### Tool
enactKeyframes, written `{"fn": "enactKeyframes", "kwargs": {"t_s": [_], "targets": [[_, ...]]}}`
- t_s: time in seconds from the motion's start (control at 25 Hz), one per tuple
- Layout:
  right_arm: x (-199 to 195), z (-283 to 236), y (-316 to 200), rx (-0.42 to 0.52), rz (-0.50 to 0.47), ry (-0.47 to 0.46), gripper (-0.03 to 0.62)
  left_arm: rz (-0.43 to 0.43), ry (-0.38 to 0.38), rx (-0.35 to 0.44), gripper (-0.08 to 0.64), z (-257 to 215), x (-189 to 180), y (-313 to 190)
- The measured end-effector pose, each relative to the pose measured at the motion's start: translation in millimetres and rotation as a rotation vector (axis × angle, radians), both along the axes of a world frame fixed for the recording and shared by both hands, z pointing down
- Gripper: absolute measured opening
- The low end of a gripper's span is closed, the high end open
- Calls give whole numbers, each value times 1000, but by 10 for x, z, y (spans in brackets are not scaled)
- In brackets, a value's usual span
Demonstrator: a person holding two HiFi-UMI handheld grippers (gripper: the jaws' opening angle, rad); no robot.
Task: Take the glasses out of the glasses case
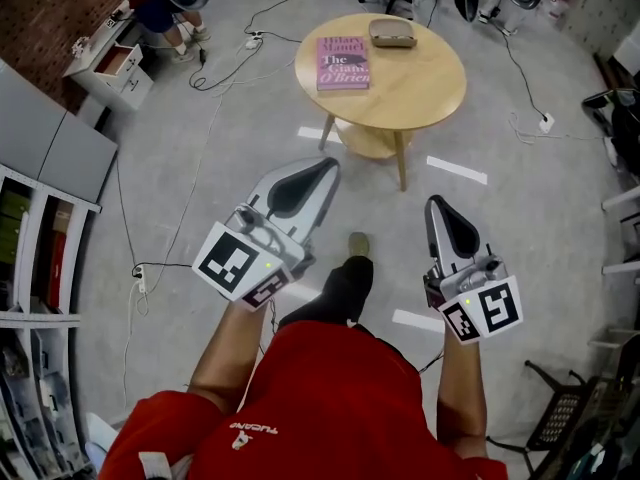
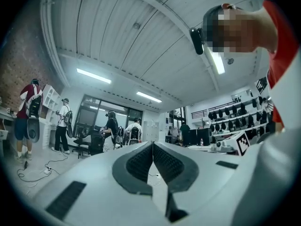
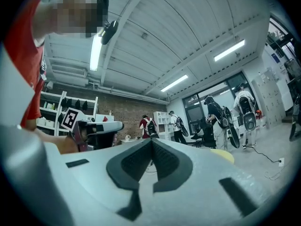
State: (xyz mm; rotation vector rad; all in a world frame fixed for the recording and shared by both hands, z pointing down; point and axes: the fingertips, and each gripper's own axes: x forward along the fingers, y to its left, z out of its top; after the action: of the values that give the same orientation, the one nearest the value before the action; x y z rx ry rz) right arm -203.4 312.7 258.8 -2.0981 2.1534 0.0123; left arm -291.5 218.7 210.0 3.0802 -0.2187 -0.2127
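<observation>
Tan oblong glasses case (image 1: 392, 33) lies, apparently shut, on the far part of the round wooden table (image 1: 430, 93), just beside a pink book (image 1: 342, 63), with its long axis crosswise to the approach. It is well ahead of both grippers; neither is markedly nearer. Left gripper (image 1: 325, 168) and right gripper (image 1: 437, 206) are held roughly level before the body, pointing tableward, jaws clenched on nothing

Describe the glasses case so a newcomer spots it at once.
Look at the round wooden table on the grey floor. Two things lie on it: a pink book and, to its right near the far edge, the glasses case. It is the small, rounded, grey-brown box, unlike the flat printed book.
</observation>
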Motion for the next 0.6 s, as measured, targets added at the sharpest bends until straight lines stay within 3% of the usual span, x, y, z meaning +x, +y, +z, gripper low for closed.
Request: {"fn": "enactKeyframes", "kwargs": {"t_s": [0.24,0.6], "targets": [[648,66,-550,-42,20,34,3,9,22,-15,11,137,669,-641],[1741,32,-1866,-100,-15,67,3,-21,41,-13,9,134,1712,-1924]]}}
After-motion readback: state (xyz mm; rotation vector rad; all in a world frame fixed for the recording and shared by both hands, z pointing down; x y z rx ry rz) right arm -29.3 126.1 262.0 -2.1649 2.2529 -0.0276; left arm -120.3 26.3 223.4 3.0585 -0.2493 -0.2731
